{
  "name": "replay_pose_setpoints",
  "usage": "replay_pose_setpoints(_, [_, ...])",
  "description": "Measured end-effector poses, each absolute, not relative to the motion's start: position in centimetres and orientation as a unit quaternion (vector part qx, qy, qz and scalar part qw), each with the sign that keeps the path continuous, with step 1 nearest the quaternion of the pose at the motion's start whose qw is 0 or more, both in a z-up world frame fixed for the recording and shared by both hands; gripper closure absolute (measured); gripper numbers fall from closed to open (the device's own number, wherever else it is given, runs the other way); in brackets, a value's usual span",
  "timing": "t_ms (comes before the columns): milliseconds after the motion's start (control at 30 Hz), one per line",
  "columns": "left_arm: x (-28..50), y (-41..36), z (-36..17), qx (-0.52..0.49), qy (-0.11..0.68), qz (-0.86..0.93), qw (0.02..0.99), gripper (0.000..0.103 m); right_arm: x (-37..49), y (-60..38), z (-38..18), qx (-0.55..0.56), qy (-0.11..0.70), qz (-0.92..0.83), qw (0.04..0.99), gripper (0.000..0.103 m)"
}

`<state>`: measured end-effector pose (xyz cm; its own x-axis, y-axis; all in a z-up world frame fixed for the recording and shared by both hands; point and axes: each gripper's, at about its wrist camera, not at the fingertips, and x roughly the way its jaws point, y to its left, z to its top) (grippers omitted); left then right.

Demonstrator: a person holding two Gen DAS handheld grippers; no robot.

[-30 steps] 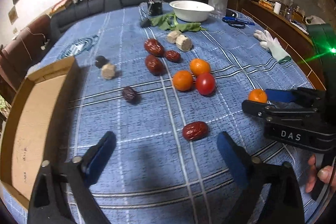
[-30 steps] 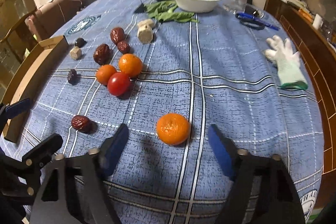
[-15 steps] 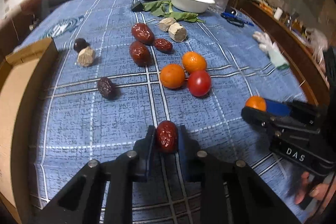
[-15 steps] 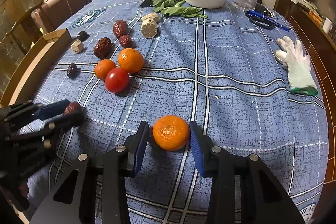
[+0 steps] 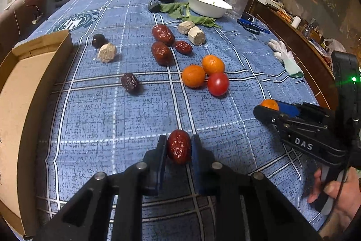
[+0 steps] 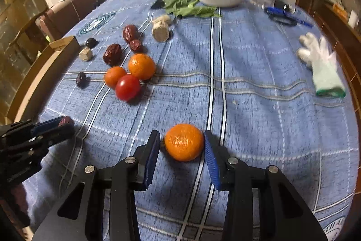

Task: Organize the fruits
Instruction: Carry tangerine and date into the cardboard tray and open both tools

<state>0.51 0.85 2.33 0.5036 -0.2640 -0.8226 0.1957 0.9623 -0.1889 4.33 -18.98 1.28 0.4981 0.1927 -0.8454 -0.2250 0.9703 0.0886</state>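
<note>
My left gripper point(image 5: 179, 147) is shut on a wrinkled red date point(image 5: 179, 146) just above the blue checked cloth. My right gripper point(image 6: 182, 146) has its jaws around a mandarin point(image 6: 183, 142): the right pad touches it, the left pad stands a small gap off. That mandarin also shows in the left wrist view point(image 5: 269, 104). On the cloth lie two more mandarins point(image 5: 193, 76) point(image 5: 213, 64), a red tomato point(image 5: 218, 83), three red dates point(image 5: 161, 53) and a dark date point(image 5: 129, 82).
An open cardboard box point(image 5: 20, 92) lies along the left edge. A white bowl point(image 5: 208, 3), green leaves point(image 5: 180, 11), beige chunks point(image 5: 196, 35), scissors point(image 5: 252, 26) and a white glove point(image 5: 286, 58) sit farther back and right.
Both grippers went from wide open to closed around their fruit. The left one took hold of the red date and now holds it slightly higher; the right one narrowed onto the mandarin.
</note>
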Motion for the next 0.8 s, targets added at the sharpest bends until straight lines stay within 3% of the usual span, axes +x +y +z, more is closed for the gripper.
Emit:
replay_pose_setpoints(100, [0.2,0.9,2.4,-0.039,0.477,-0.143,0.866,0.079,4.4,-18.7,1.3,-0.033,0.484,0.117,0.867,0.071])
replay_pose_setpoints(467, [-1.0,3.2,4.4,-0.061,0.459,-0.173,0.869,0.079,-1.0,-17.4,5.8,-0.039,0.45,0.122,0.884,0.072])
replay_pose_setpoints(800, [-2.1,10.6,7.1,-0.09,0.433,-0.129,0.888,0.079,-0.4,-10.2,6.2,-0.031,0.451,0.171,0.875,0.072])
